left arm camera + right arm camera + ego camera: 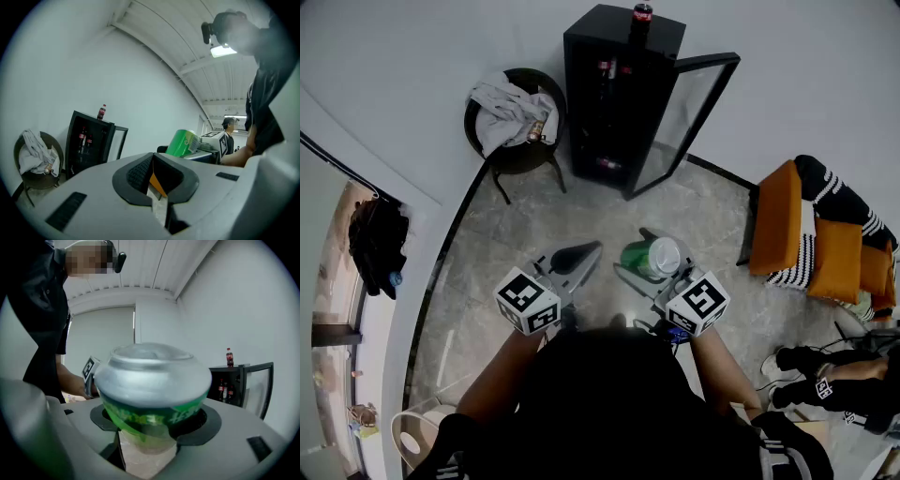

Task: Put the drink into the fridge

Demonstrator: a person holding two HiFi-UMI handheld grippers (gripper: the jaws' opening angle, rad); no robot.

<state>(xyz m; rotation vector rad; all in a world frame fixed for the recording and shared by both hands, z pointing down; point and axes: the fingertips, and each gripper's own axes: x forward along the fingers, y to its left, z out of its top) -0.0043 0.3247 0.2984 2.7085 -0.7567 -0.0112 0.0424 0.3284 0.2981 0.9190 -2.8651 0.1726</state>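
Right tongs (151, 439) clamp the green can (154, 380); left tongs (153, 161) seem closed and empty; fridge door (686, 122) stands open.

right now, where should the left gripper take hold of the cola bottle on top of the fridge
The cola bottle stands upright on the fridge top, round sides exposed. Probably best to grip its mid-body, fingers level, coming from the front.
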